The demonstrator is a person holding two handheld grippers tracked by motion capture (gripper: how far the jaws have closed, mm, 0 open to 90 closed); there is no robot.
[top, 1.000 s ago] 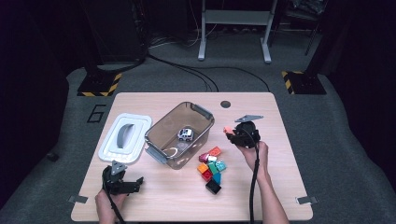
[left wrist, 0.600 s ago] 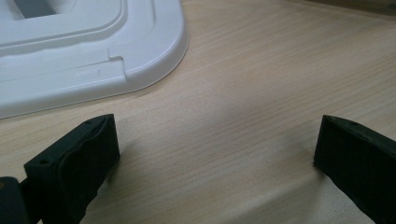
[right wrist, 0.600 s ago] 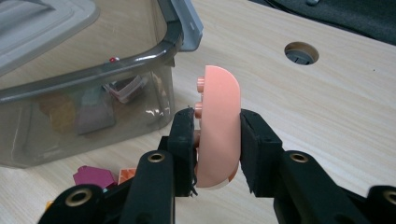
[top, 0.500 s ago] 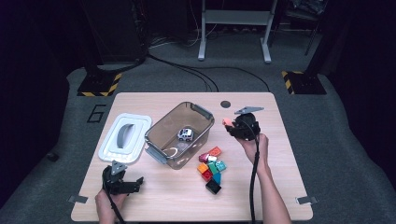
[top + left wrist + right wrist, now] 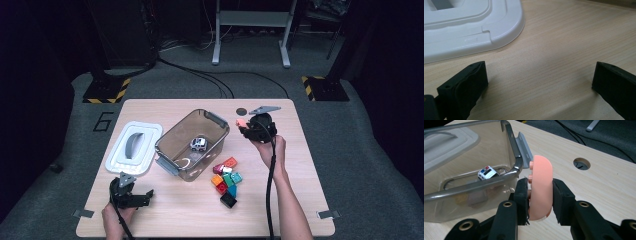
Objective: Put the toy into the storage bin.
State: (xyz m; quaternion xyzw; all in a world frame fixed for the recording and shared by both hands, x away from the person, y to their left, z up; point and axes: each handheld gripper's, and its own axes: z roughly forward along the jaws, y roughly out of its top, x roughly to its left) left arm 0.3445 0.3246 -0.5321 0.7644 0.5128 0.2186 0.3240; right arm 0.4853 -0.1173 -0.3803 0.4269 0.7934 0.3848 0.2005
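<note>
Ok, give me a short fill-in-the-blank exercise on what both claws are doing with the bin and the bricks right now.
1. The right claw is shut on a rounded brick whose colour is ____.
2. Inside the clear bin sits a small toy ____.
3. The left claw rests on the table with its jaws ____ and nothing between them.
4. The white lid lies on the table, to the ____ of the bin in the high view.

Missing words: pink; car; open; left
</note>
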